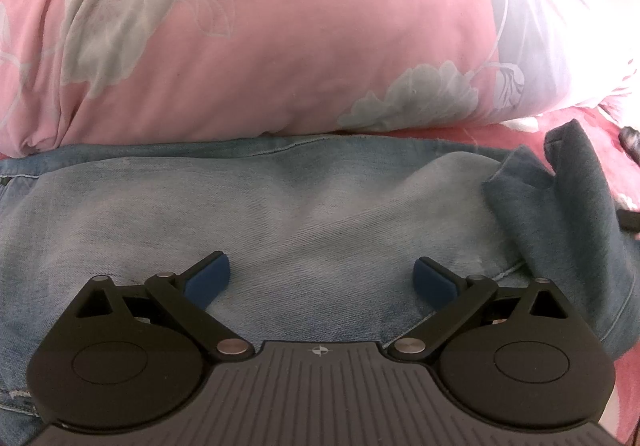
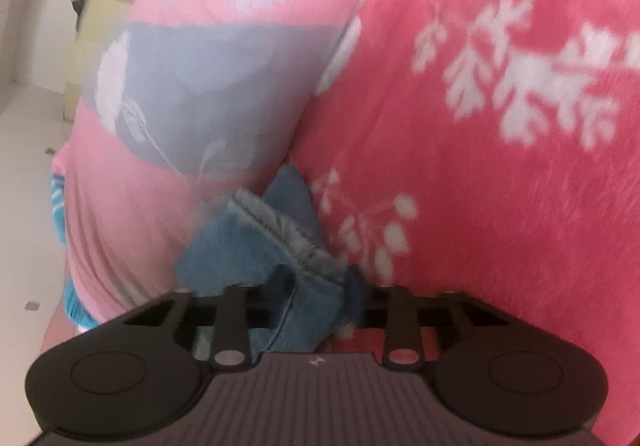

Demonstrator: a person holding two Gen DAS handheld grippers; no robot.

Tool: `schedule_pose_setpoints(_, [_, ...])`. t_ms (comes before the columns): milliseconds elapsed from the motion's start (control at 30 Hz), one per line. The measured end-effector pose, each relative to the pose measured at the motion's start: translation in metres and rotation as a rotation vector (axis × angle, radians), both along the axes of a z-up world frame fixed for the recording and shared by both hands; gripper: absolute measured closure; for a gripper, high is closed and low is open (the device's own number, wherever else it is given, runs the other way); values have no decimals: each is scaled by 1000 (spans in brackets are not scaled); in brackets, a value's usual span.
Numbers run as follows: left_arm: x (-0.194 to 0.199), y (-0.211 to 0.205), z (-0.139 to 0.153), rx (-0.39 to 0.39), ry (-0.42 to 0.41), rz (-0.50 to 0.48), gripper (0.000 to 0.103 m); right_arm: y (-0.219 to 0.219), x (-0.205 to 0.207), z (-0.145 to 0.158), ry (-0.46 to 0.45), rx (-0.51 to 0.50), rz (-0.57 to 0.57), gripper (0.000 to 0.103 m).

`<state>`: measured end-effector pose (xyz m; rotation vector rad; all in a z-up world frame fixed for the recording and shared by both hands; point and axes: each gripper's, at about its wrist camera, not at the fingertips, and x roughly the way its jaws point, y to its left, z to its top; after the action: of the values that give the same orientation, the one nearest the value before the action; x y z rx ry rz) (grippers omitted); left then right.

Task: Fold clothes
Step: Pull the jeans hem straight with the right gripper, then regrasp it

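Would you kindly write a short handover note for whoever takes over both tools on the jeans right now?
Left tool: open, holding nothing, over the flat middle of the jeans.
Right tool: shut on the stitched hem end of the jeans, beside the floral pillow.
Jeans lie across the pink blanket, in front of the pillow, one end turned back, dark side up.
Done: hem gripped.
Left: probably carry the hem across, fold, then smooth flat.
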<state>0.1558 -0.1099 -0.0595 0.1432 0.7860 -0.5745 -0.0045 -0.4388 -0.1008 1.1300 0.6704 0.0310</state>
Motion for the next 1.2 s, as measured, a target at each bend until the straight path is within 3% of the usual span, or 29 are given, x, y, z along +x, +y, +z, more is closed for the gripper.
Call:
schedule_pose_setpoints(100, [0, -1, 0, 7, -2, -1, 3, -10, -15, 19, -79, -84, -77, 89])
schedule_pose_setpoints(267, [0, -1, 0, 11, -3, -3, 3, -52, -54, 67, -186, -308, -249, 90])
schedule_pose_setpoints(367, [0, -1, -1, 10, -2, -5, 3, -77, -79, 87, -182, -491, -353, 90])
schedule_pose_setpoints(467, [1, -1, -1, 9, -3, -5, 3, -101, -91, 76, -89, -560, -399, 90])
schedule_pose_setpoints(600, [1, -2, -1, 13, -3, -6, 3, -130, -96, 31, 72, -517, -429, 90])
schedule_pose_setpoints(700, [1, -2, -1, 13, -3, -6, 3, -153, -108, 10, 65, -385, -443, 88])
schedule_pose_setpoints(767, [1, -2, -1, 13, -3, -7, 3, -161, -112, 13, 55, -348, -447, 84])
schedule_pose_setpoints(967, [1, -2, -1, 15, -3, -8, 3, -179, -113, 46, 59, -494, -477, 79])
schedule_pose_setpoints(1133, [2, -6, -2, 15, -4, 0, 2, -195, -57, 39, 103, -489, -314, 66])
schedule_pose_setpoints(1200, [2, -6, -2, 14, -4, 0, 2, -200, -31, 34, 136, -511, -271, 65])
